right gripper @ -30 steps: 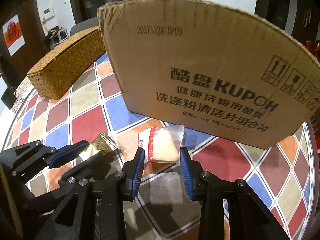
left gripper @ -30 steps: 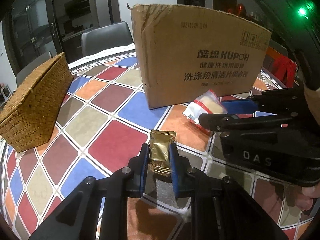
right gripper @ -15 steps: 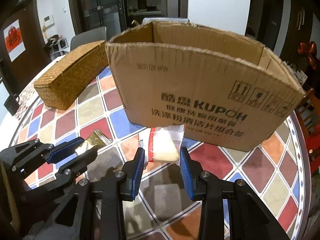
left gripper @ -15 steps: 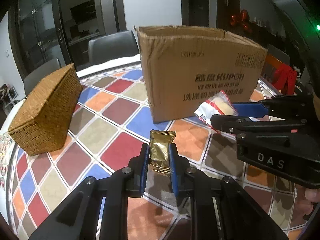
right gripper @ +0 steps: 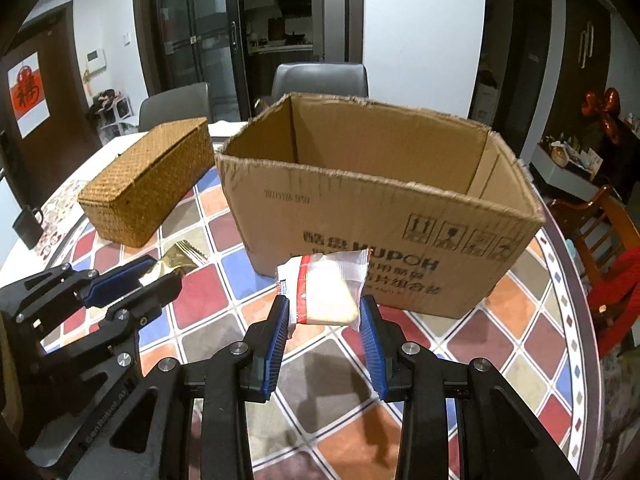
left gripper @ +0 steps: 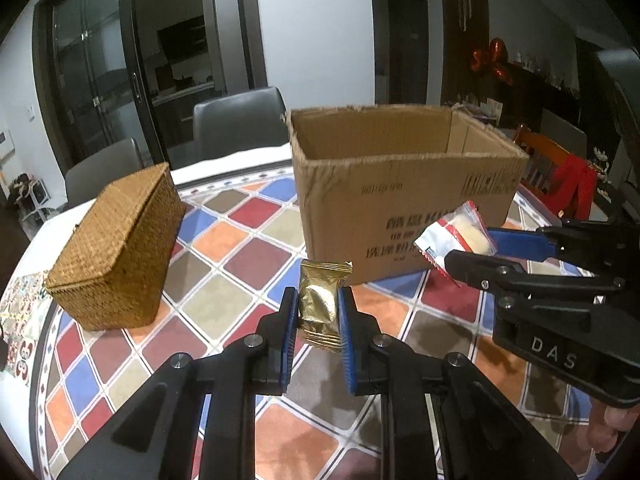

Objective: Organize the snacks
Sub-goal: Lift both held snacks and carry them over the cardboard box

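Note:
My left gripper is shut on a gold foil snack packet, held upright above the table. My right gripper is shut on a clear packet with a red stripe and a pale cake inside. Both hang in front of the open cardboard box, below its rim. In the left wrist view the right gripper comes in from the right with its clear packet. In the right wrist view the left gripper shows at the left with the gold packet. The box's floor is hidden.
A closed woven basket sits left of the box on the table with its coloured diamond-pattern cloth. Grey chairs stand behind the table, and a wooden chair with red cloth at the right.
Both grippers have risen with their packets, so the box looks lower and its open top has come into view. Neither grip changed.

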The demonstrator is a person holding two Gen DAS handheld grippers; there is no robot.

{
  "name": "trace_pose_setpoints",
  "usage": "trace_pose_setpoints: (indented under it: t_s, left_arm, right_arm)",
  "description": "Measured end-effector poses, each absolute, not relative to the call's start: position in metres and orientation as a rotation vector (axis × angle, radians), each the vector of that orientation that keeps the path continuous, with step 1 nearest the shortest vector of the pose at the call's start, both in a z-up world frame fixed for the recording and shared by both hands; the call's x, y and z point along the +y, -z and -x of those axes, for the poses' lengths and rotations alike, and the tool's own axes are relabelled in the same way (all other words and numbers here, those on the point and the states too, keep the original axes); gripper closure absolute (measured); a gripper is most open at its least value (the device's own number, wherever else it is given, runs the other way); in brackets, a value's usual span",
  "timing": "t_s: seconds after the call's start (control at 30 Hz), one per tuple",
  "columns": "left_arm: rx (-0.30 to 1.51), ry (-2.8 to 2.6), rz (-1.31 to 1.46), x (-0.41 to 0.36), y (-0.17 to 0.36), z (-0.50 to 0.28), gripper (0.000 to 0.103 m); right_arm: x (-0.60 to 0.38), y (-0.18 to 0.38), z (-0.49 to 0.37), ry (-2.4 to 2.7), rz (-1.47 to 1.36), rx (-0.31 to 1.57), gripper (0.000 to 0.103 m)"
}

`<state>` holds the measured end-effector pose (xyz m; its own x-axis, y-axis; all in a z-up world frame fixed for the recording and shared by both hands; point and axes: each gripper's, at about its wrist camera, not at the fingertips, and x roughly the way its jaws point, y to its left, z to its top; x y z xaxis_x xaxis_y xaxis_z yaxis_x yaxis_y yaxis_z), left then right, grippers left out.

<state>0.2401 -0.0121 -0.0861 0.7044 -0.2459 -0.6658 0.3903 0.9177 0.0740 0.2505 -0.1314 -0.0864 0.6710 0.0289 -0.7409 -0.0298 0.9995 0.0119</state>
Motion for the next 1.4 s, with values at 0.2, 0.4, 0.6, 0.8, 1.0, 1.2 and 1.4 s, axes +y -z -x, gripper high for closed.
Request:
trace_pose_setpoints:
  t_s: [0.2,0.4,0.6,0.8,1.0,1.2,1.4]
  left_arm:
    - [0.674,0.351,-0.212,-0.016,0.068,-0.237,0.082]
    - [0.649,0.344,-0.201,-0.019,0.051,-0.237,0.082]
    - [0.625,0.342,-0.193,-0.024,0.037,-0.239,0.082]
    - [0.606,0.334,-0.179,-0.028,0.025,-0.242,0.082]
    - [0.584,0.334,-0.166,-0.033,0.014,-0.250,0.082]
    - [0.562,0.336,-0.157,-0.039,0.005,-0.258,0.082]
    - [0.543,0.347,-0.147,-0.047,-0.001,-0.268,0.082]
  right_arm:
    - [-0.137,0.068,-0.246,-0.020,-0.007,0.800,0.066]
    - [-0.142,0.050,-0.240,-0.006,-0.009,0.761,0.066]
    - [-0.148,0.035,-0.237,0.007,-0.013,0.729,0.066]
    - [-0.152,0.023,-0.236,0.020,-0.017,0.702,0.066]
    - [-0.158,0.014,-0.239,0.030,-0.021,0.682,0.066]
    - [-0.166,0.005,-0.243,0.046,-0.027,0.660,0.066]
    - [-0.173,0.000,-0.248,0.065,-0.031,0.642,0.066]
